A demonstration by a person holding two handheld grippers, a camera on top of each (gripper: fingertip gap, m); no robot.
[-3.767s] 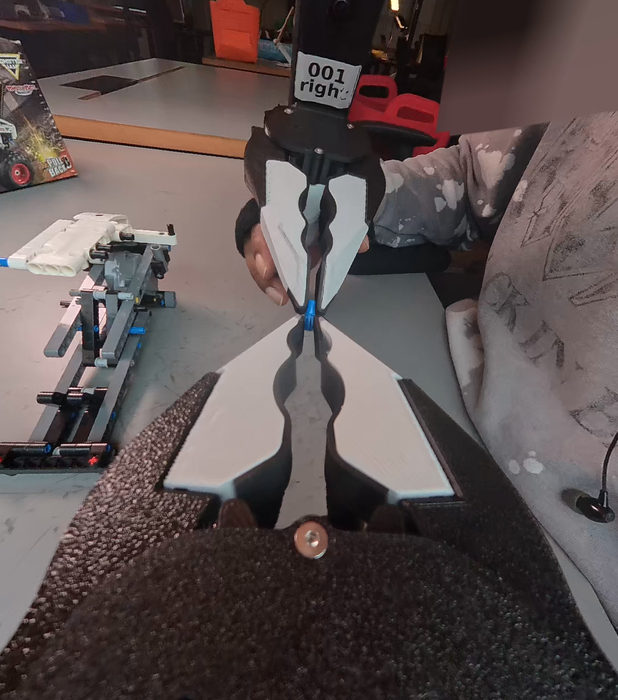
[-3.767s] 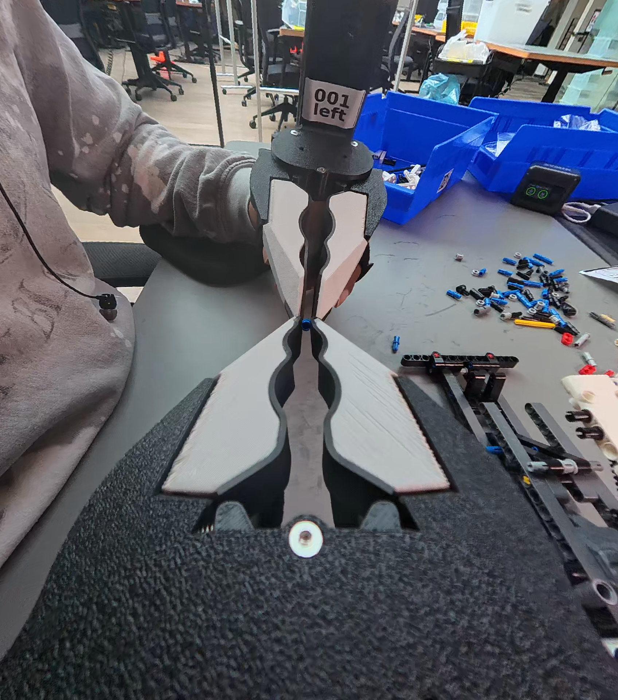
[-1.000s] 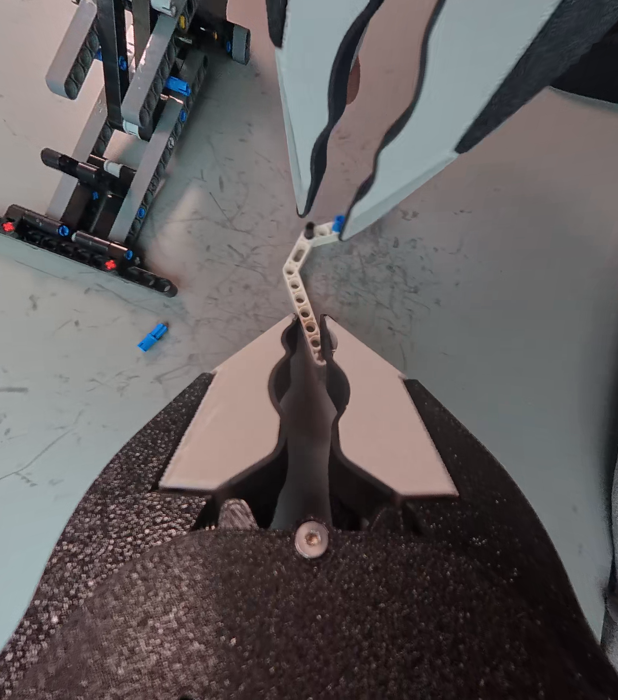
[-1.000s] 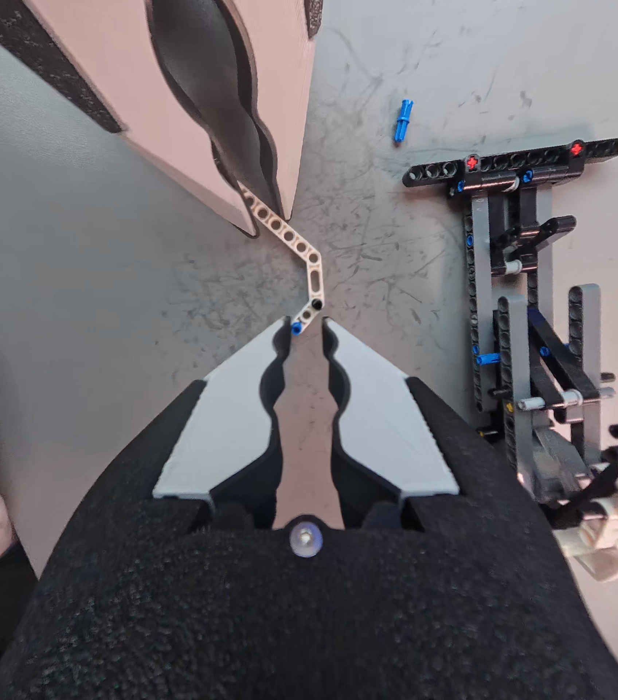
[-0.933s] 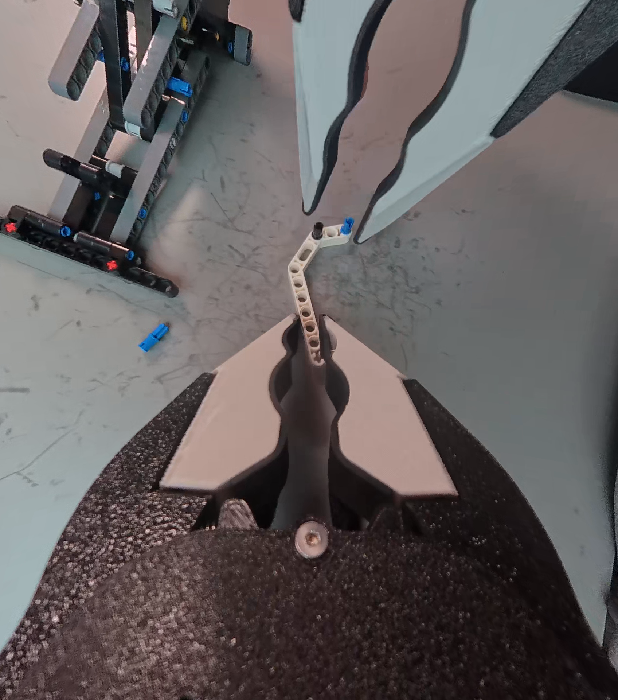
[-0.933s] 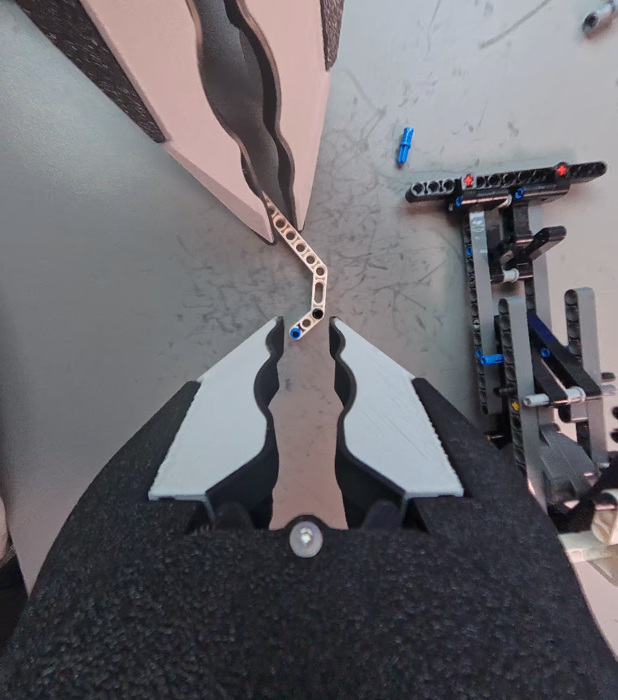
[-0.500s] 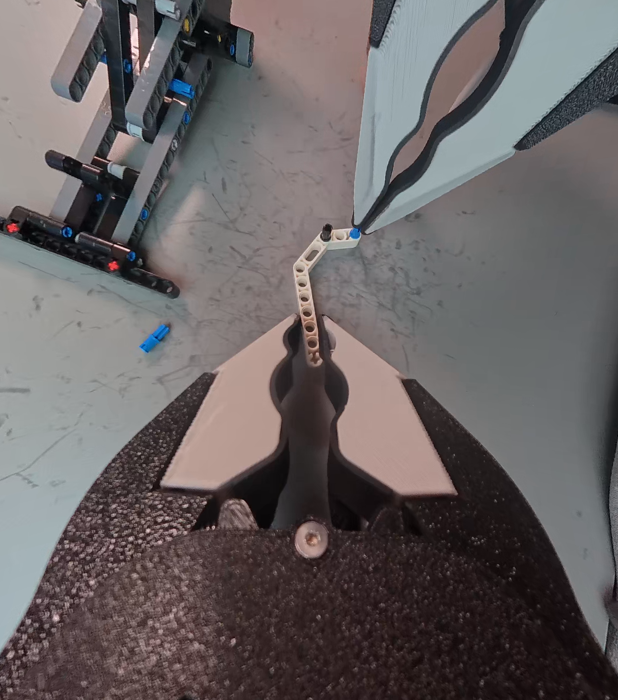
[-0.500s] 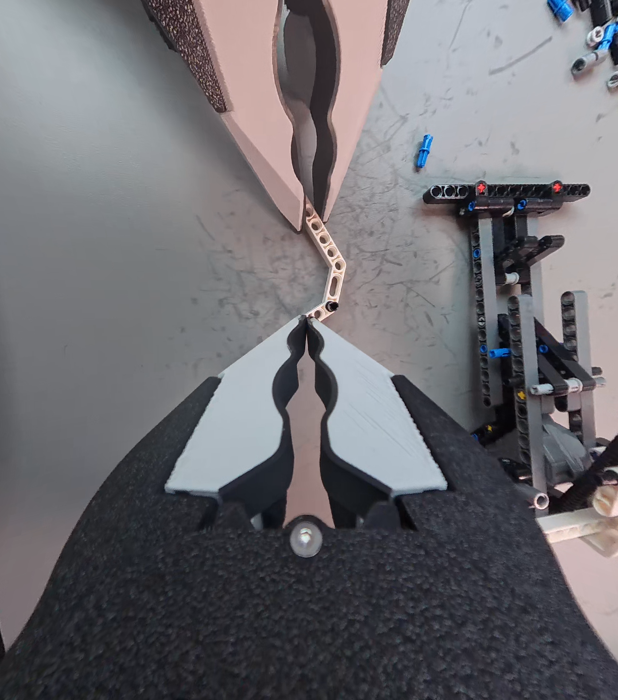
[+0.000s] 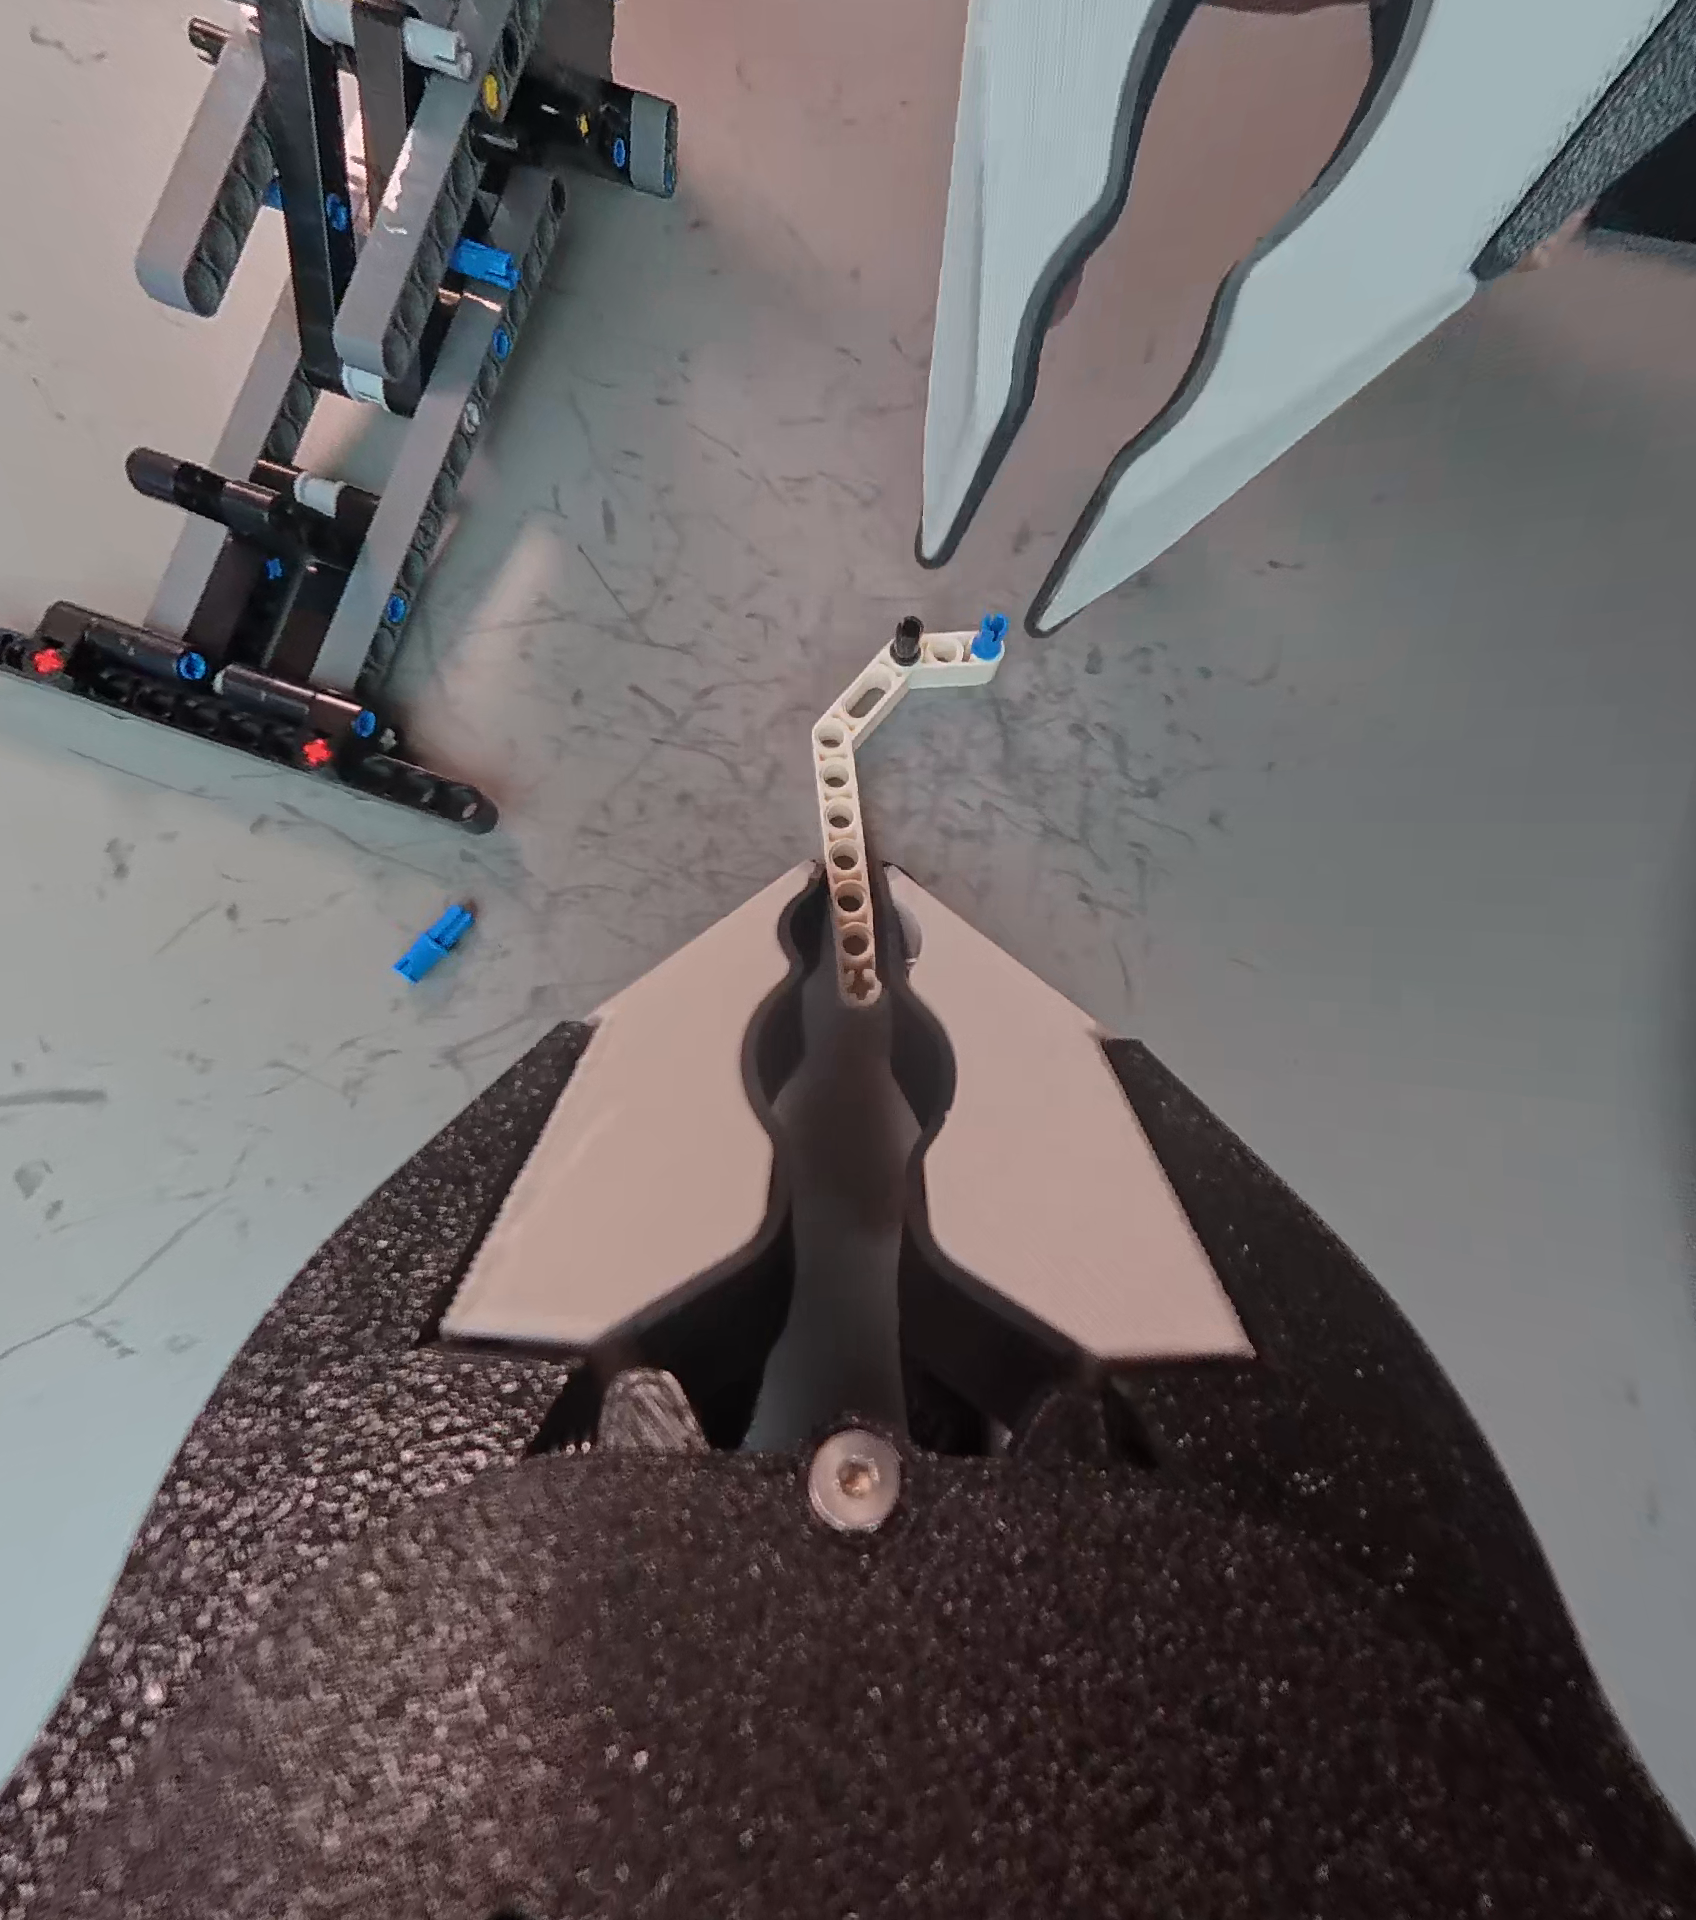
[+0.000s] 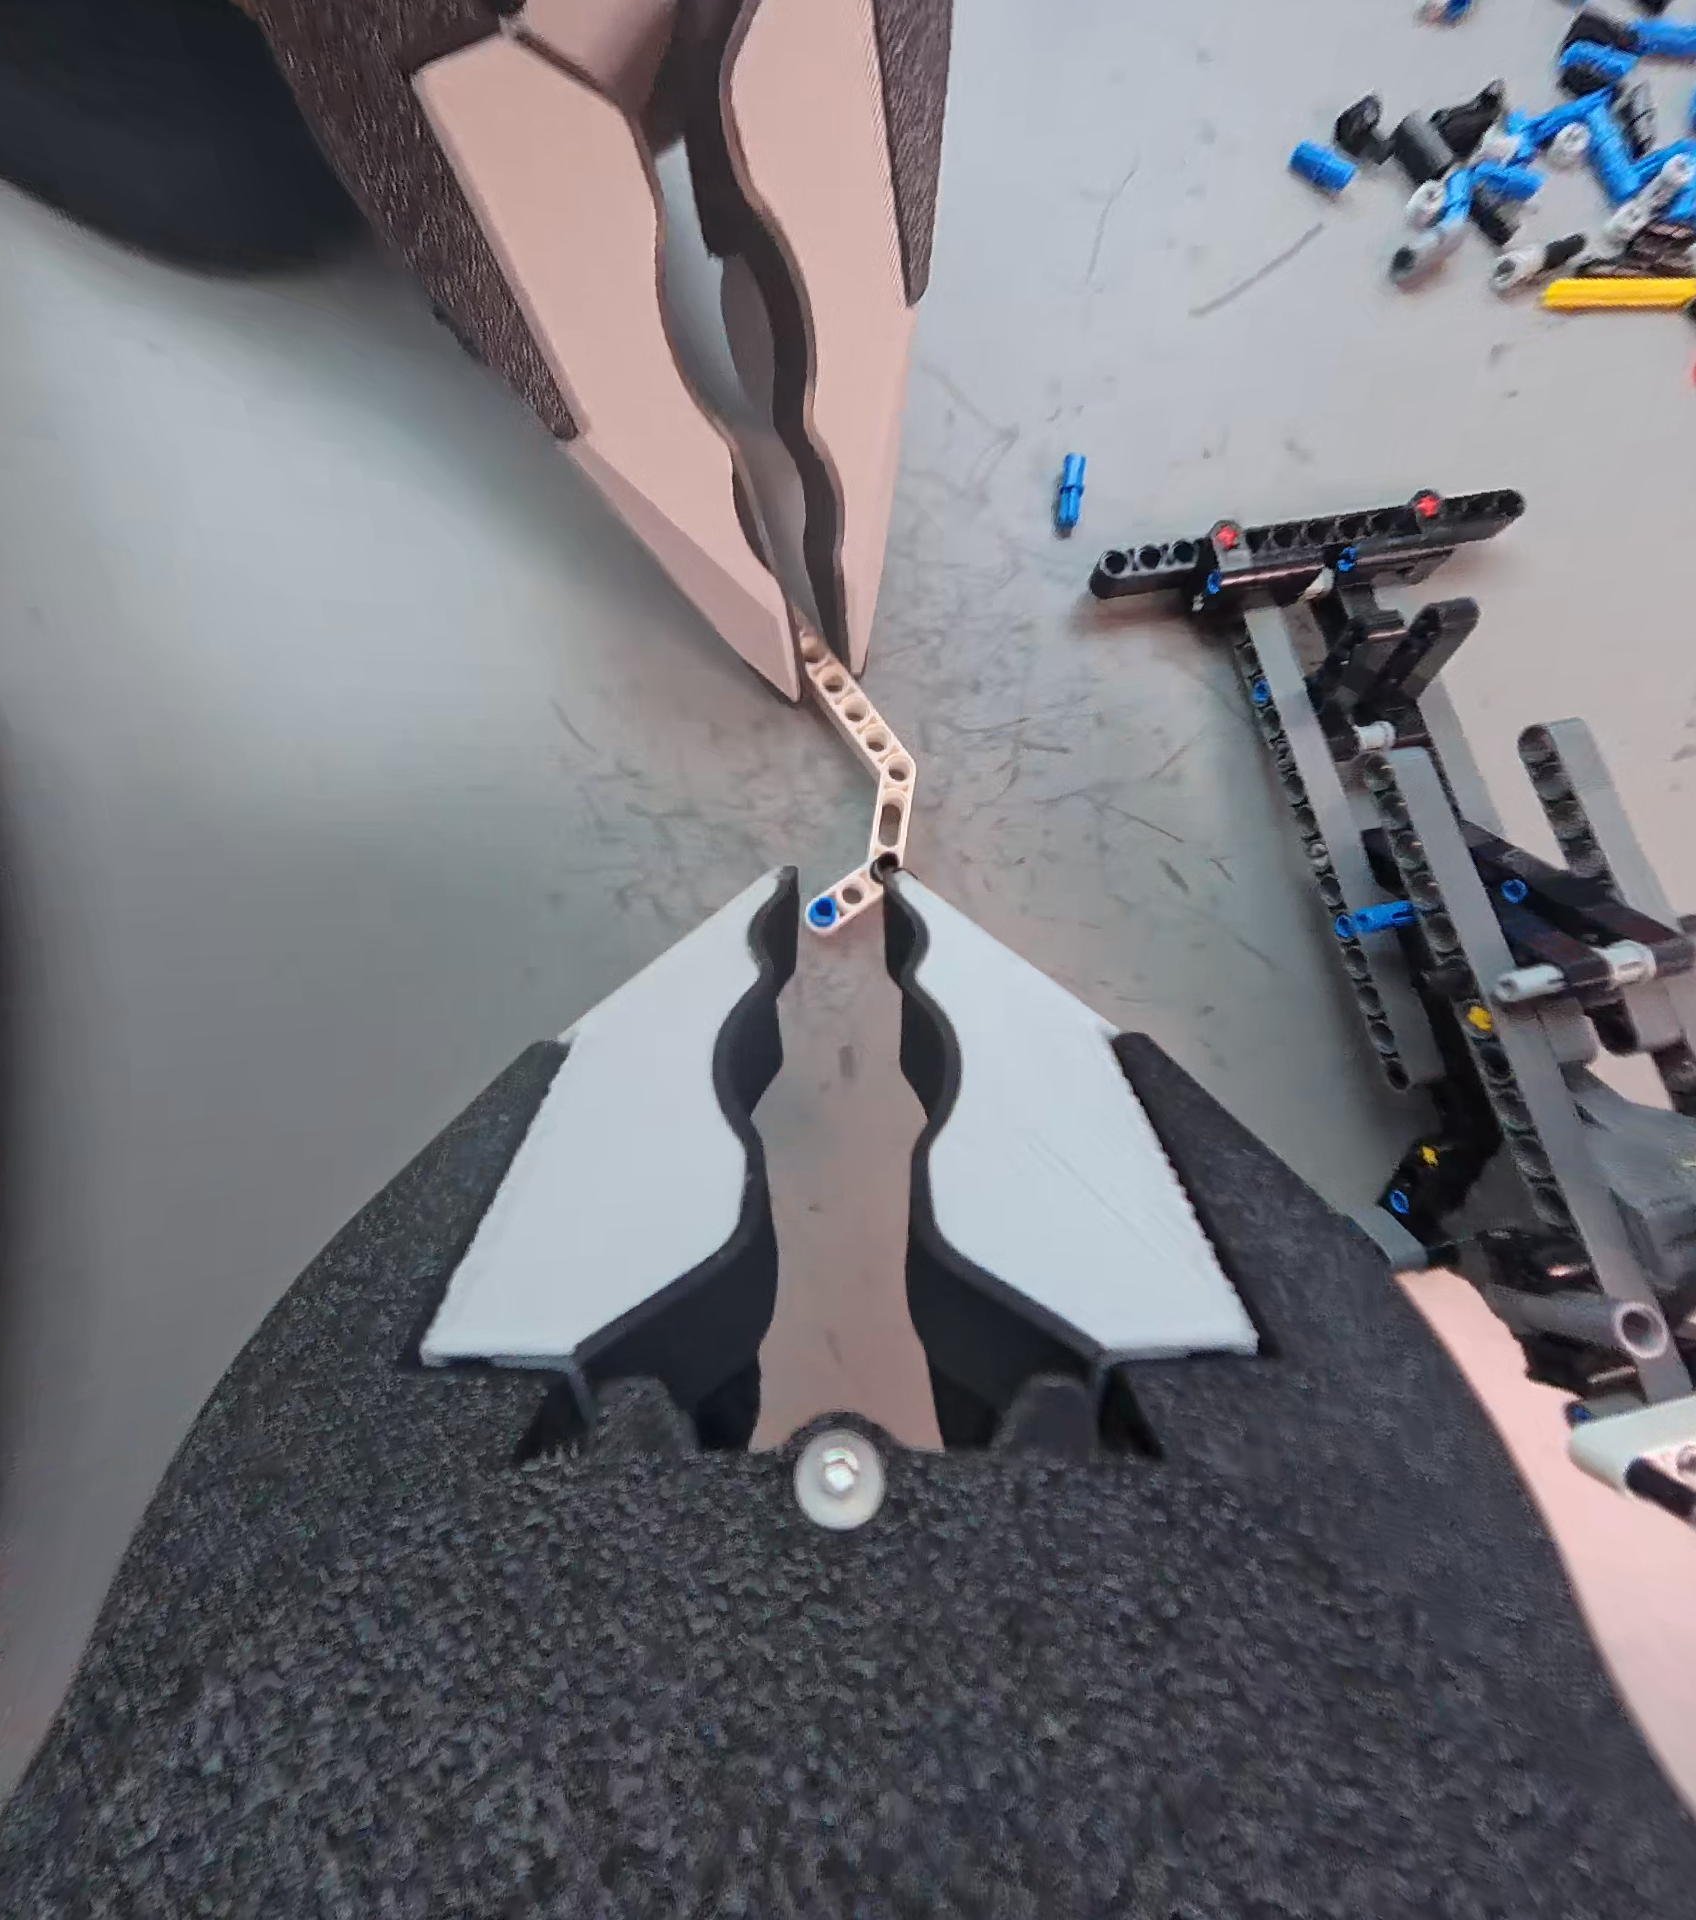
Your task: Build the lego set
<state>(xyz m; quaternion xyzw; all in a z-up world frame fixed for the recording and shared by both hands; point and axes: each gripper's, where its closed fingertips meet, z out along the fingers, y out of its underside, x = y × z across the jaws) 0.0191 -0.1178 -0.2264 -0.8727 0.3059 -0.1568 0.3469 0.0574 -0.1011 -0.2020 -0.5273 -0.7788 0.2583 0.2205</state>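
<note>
Left claw (image 9: 849, 904) clenched on the straight end of one white bent beam (image 9: 849, 790), seen again at twelve o'clock in the right wrist view (image 10: 828, 649). Right claw (image 10: 836, 883) released, two fingertips parted on either side of the beam's short angled end (image 10: 854, 894); in the left wrist view hanging at one o'clock (image 9: 989, 587), tips just clear of the beam.

On the grey scratched worktop (image 9: 1343, 831), one partly built chassis (image 9: 304, 416) of black and grey beams at ten o'clock of the left wrist view, at three o'clock of the right wrist view (image 10: 1446, 883), with two red pins on its black cross beam. At one o'clock of the right wrist view, a scatter of loose pieces (image 10: 1602, 156), blue, black, grey, red and one yellow, too many and too blurred to count.

Held above the worktop between the claws, the bent beam carries two pins: one black pin (image 9: 908, 636) at the bend and one blue pin (image 9: 989, 634) at the tip. One loose blue pin (image 9: 433, 940) lying alone at nine o'clock, well apart from the chassis end (image 10: 1069, 494).
</note>
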